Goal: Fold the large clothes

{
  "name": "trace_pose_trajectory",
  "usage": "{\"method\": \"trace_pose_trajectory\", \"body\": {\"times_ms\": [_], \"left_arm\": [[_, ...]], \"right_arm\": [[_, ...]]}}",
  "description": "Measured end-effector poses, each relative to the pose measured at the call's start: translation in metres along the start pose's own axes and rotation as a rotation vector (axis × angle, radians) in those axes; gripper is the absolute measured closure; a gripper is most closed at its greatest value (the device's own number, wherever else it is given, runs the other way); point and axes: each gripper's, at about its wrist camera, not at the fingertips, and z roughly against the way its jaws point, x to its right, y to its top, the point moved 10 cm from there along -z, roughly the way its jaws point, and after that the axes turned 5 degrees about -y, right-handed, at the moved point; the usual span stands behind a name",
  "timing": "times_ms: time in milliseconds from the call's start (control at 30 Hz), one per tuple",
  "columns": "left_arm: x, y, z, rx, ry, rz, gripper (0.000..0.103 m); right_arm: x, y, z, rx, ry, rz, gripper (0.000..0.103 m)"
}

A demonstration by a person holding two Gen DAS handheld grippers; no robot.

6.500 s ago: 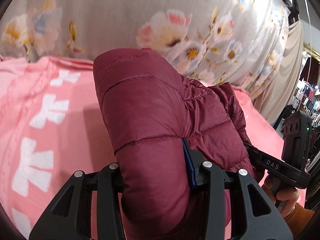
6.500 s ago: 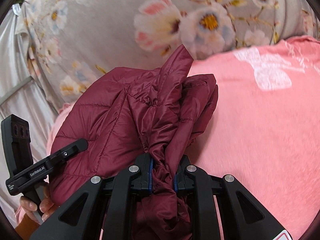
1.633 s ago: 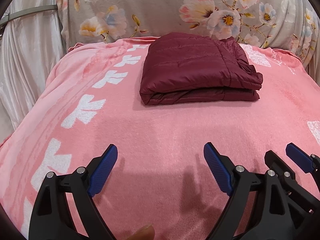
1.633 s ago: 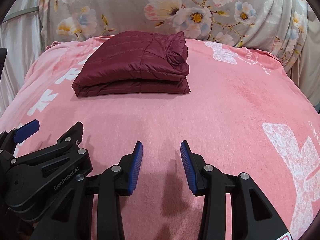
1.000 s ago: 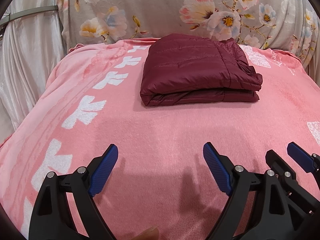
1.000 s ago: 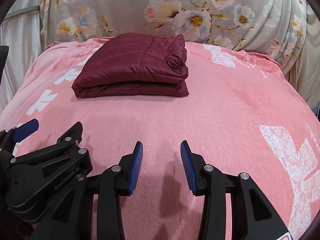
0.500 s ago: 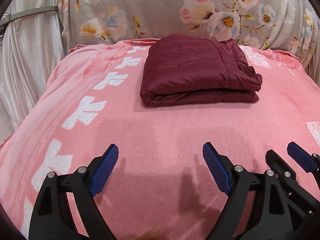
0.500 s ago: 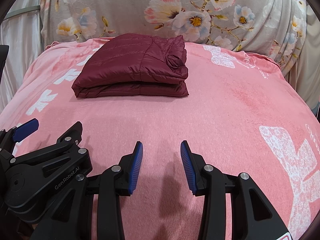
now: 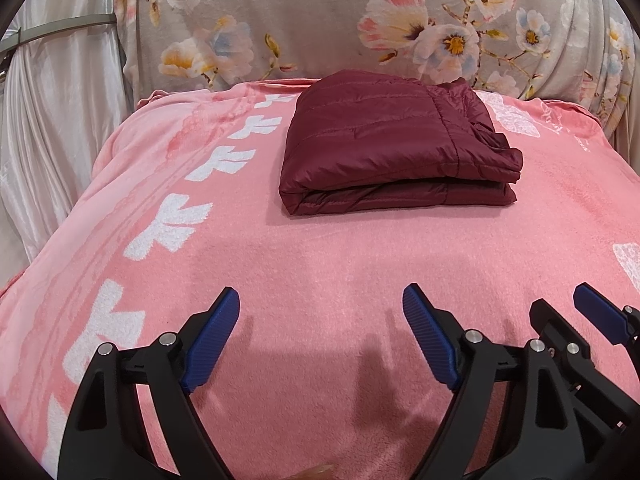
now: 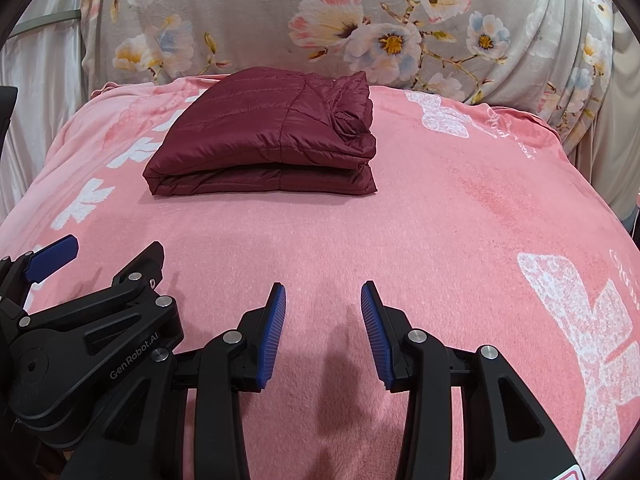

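Note:
A maroon quilted jacket (image 9: 396,148) lies folded into a flat rectangular bundle at the far middle of the pink blanket (image 9: 320,264); it also shows in the right wrist view (image 10: 268,140). My left gripper (image 9: 322,336) is open wide and empty, low over the near part of the blanket, well short of the jacket. My right gripper (image 10: 323,332) is open and empty, close beside the left one on its right. Nothing touches the jacket.
The pink blanket with white prints covers a rounded surface that drops off at left and right. A grey floral cloth (image 9: 320,20) rises behind the jacket. A pale satin curtain (image 9: 52,120) hangs at the left.
Several seconds ago both grippers were shut on the jacket. Since then they let go and drew back. Over the last second nothing has visibly moved.

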Motion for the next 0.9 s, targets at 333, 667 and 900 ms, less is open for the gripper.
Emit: {"method": "trace_pose_trajectory", "body": {"times_ms": [333,667,900], "left_arm": [[0.0,0.001,-0.0006,0.002,0.0,-0.001,0.024],[0.0014,-0.0003,0.0004,0.003,0.002,0.001,0.024],[0.0027,0.0028,0.0009,0.007,-0.001,-0.007,0.028]], "right_arm": [[-0.0001,-0.0003,-0.0001,0.0,-0.001,0.001,0.062],[-0.0001,-0.0002,0.0,0.001,-0.002,0.002,0.062],[-0.0007,-0.0003,0.0002,0.002,-0.003,0.002,0.062]]}}
